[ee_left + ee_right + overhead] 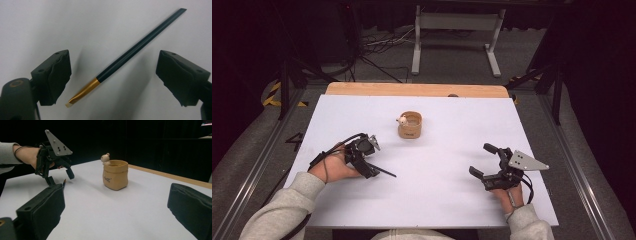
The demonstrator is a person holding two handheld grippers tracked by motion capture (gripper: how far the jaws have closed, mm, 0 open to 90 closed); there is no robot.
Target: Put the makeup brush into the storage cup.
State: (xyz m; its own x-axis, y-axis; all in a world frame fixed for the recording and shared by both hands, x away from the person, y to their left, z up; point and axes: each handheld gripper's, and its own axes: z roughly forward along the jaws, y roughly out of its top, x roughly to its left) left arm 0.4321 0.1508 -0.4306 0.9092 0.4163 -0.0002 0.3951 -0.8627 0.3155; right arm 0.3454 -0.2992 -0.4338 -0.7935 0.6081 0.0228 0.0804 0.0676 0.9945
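The slim black gold-ferruled brush is straddled untouched by the open left hand-held gripper, so closing, seemingly, is needed next.

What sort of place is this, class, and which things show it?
Probably a recording studio or lab: a white table ringed by black curtains, loose cables on grey carpet, and a hand-held gripper.

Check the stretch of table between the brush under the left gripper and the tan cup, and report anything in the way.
Nothing visible blocks it. The brush lies flat between the open jaws of the left gripper, and only bare white table separates it from the tan cup. The right gripper sits well off to the side.
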